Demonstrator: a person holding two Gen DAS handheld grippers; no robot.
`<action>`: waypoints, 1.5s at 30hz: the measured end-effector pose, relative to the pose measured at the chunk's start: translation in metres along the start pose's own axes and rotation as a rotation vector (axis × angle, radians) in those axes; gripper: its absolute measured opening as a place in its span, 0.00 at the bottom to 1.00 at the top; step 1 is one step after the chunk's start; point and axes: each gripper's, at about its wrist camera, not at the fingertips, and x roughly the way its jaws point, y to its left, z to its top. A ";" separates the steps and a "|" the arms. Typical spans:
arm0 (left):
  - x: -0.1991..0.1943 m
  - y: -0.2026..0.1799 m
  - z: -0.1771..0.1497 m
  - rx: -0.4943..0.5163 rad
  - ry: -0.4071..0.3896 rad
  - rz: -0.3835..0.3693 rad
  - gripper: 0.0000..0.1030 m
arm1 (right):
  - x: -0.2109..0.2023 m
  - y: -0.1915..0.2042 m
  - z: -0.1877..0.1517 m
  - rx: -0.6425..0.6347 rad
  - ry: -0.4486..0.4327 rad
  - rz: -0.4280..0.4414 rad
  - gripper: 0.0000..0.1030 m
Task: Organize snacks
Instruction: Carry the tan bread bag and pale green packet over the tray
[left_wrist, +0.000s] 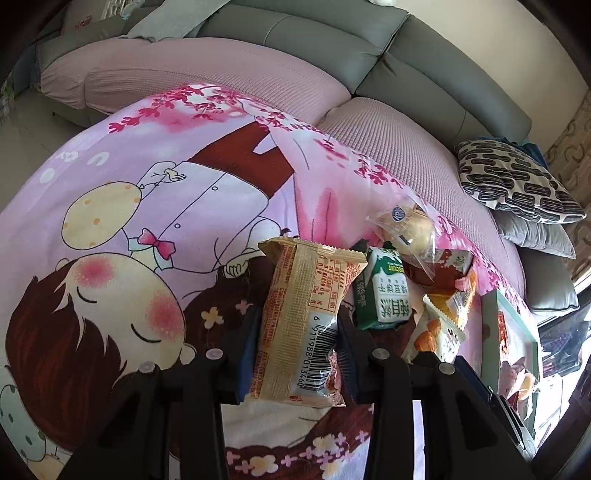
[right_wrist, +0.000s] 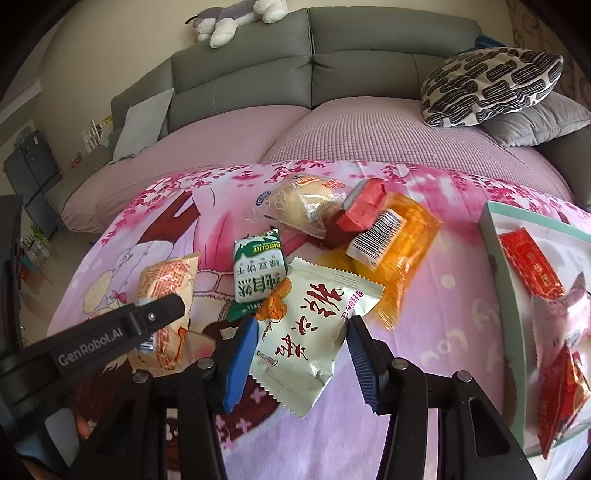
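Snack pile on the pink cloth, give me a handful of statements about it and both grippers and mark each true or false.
1. The left gripper is shut on a tan packet. True.
2. The right gripper holds the green biscuit pack. False: a white packet sits between its pads; the biscuit pack lies on the cloth behind it.
3. The tray already holds red packets. True.
4. The orange packet lies in the tray. False: it lies on the cloth, left of the tray in the right wrist view.
5. A patterned pillow lies on the sofa. True.
6. The bun is unwrapped. False: it is in a clear wrapper.
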 end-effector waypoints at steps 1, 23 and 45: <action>-0.002 -0.002 -0.001 0.006 -0.001 -0.001 0.39 | -0.003 -0.001 -0.002 -0.002 0.000 -0.005 0.51; -0.035 -0.083 -0.020 0.157 -0.058 -0.043 0.39 | -0.076 -0.068 -0.006 0.084 -0.080 -0.040 0.51; -0.044 -0.170 -0.032 0.263 -0.081 -0.099 0.39 | -0.114 -0.181 -0.006 0.284 -0.147 -0.142 0.51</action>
